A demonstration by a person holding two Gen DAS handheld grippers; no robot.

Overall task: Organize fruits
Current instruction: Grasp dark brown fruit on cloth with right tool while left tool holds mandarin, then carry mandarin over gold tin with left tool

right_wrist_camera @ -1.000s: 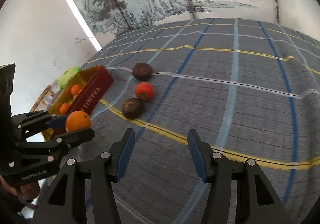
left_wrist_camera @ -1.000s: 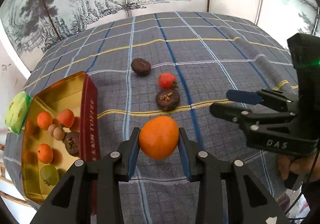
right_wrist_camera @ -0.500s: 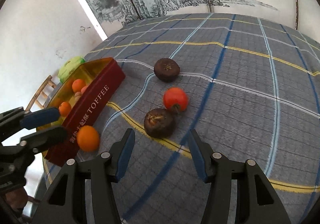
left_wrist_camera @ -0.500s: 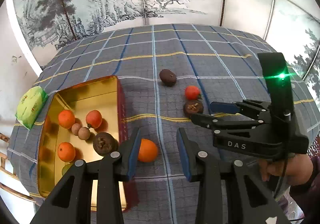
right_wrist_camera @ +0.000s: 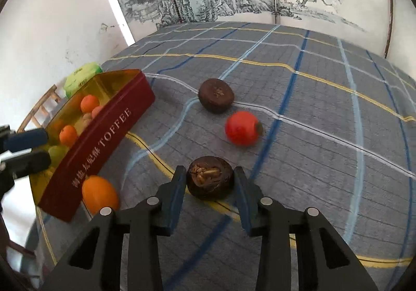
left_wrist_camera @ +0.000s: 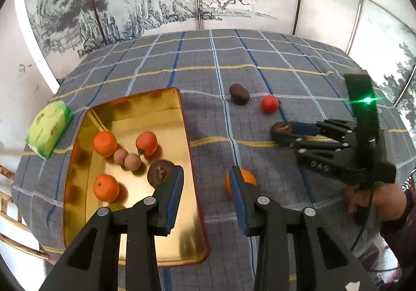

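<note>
A gold-lined red toffee tin [left_wrist_camera: 135, 114] holds several fruits: oranges, a red one, small brown ones and a dark one. My left gripper [left_wrist_camera: 206, 192] is open and empty above the tin's right wall. A loose orange [left_wrist_camera: 247, 177] lies on the cloth just right of the tin; it also shows in the right wrist view [right_wrist_camera: 100, 194]. My right gripper [right_wrist_camera: 209, 187] is open, its fingers either side of a dark brown fruit [right_wrist_camera: 210, 177] on the cloth. A red fruit [right_wrist_camera: 241, 128] and another dark fruit [right_wrist_camera: 215, 95] lie beyond.
A blue plaid cloth [left_wrist_camera: 260, 62] covers the round table. A green tissue pack [left_wrist_camera: 48, 125] lies left of the tin at the table edge. A painted screen stands behind. A wooden chair back shows at the far left.
My left gripper opened and let the orange go; it now lies on the cloth beside the tin. The left gripper rose. My right gripper moved forward around the near dark fruit.
</note>
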